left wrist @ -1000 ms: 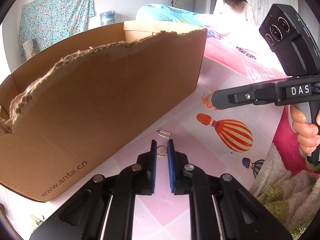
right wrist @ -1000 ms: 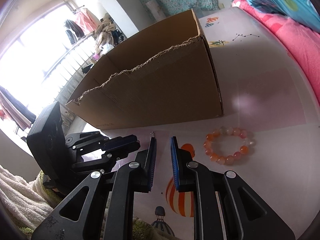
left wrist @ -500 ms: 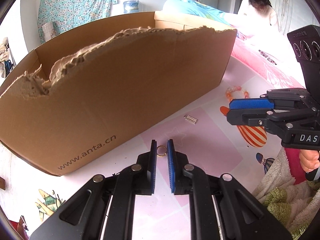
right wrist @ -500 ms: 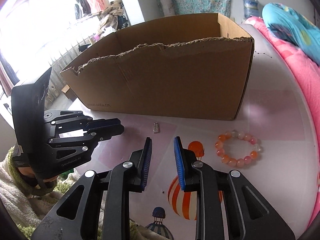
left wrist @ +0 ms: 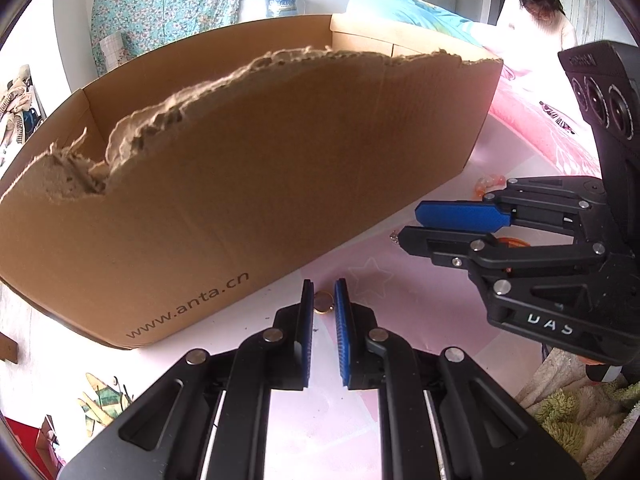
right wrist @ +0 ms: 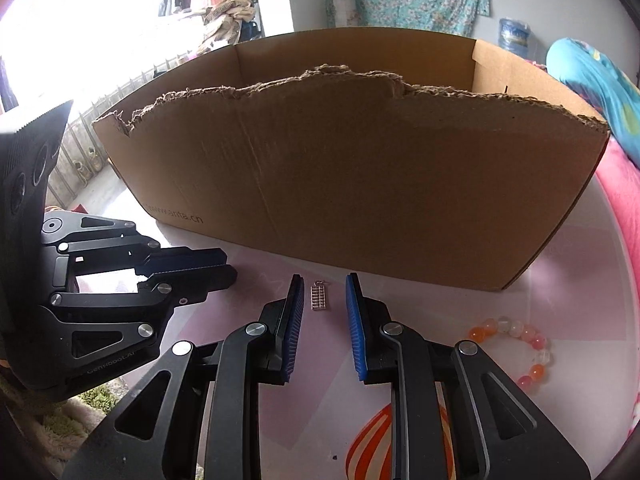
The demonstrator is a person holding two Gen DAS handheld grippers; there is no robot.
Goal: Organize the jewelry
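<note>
A small gold ring sits pinched between the blue pads of my left gripper, just above the pink tabletop beside the torn cardboard box. Seen from the right wrist, that left gripper stands at the left. My right gripper hangs over a small silver charm lying flat on the table. The charm lies between its jaws, which are closing, and neither pad touches it. A bracelet of orange and pale beads lies to the right of that gripper.
The box stands right behind both gripper tips, its torn near wall tall. A fluffy blanket lies at the table's near edge. A person sits far behind by a pink bed.
My right gripper has swung left from beside the bracelet and now has the silver charm between its jaws. The left gripper has rolled a little and still holds the ring.
</note>
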